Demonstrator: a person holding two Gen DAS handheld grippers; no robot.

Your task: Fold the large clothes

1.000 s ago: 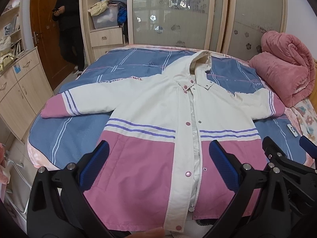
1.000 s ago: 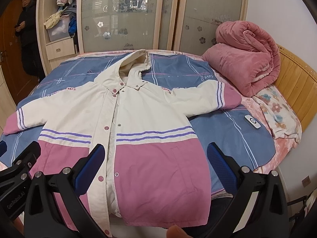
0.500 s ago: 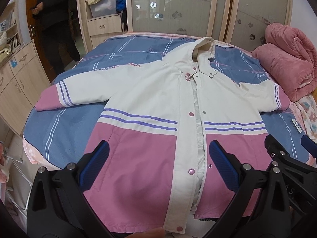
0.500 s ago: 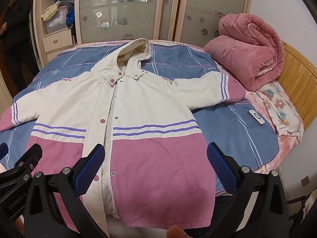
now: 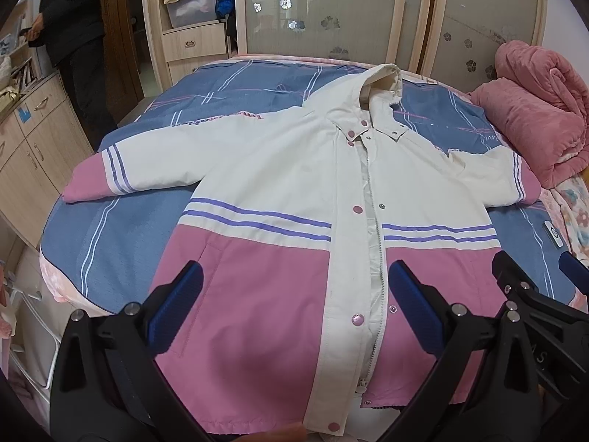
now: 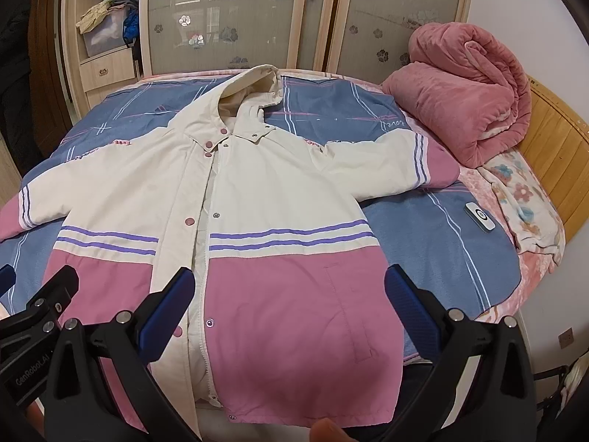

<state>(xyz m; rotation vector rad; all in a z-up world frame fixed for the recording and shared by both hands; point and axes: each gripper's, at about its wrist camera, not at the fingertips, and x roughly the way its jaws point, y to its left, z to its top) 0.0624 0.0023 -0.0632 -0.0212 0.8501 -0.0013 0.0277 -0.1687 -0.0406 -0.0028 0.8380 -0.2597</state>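
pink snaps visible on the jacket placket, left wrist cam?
5 on the jacket: two at the collar, mid-chest, lower front, hem. Folds may hide others.

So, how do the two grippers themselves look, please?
The left gripper and the right gripper look alike: black plastic frames with silver screws and two fingers with textured blue pads. White "GenRobot.AI" lettering shows on the left one's side in the right view.

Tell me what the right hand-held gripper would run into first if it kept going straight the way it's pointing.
Most likely the jacket: the right hand-held gripper, jaws open and empty, points down at its pink lower front panel, beside the zipper. Nothing shows between them, though depth is hard to judge in this view.
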